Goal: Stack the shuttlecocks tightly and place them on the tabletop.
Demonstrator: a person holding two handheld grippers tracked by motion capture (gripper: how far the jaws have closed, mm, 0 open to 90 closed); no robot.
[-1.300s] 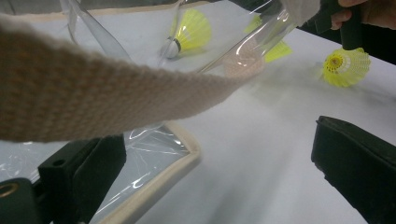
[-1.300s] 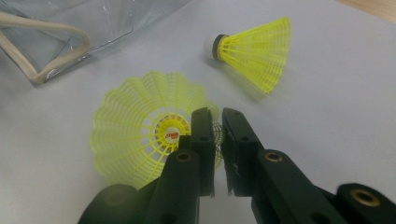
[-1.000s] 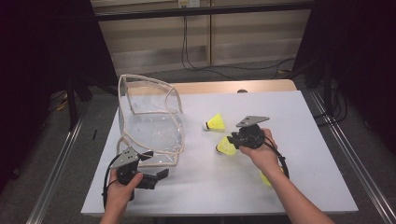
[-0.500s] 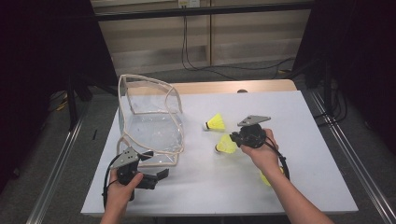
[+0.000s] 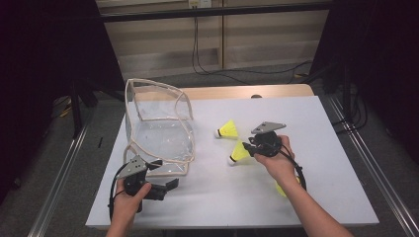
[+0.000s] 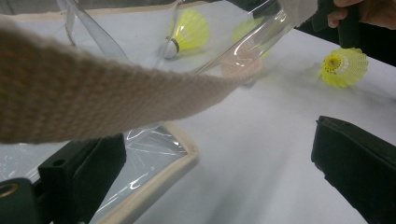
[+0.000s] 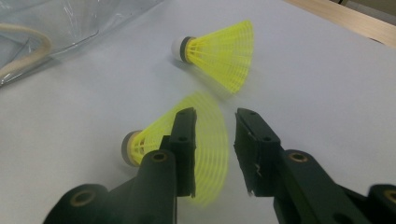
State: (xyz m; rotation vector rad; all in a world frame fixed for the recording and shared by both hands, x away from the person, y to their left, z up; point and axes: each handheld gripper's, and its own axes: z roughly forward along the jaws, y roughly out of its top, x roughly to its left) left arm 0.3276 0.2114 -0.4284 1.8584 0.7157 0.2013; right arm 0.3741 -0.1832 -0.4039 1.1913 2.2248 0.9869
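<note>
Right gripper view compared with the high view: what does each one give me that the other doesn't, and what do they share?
Right gripper view: a close look along the right gripper, its jaws standing apart over the mesh skirt of the nearer shuttlecock, not closed on it. High view: the whole clear bag standing open, the left gripper open at its near corner, and a third shuttlecock beside the person's right forearm. Shared: the nearer shuttlecock, the farther shuttlecock, part of the clear bag, and the white table.

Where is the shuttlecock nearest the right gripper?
In the high view, the near shuttlecock lies mid-table at the right gripper, right of the clear bag, with a second shuttlecock just beyond.
</note>
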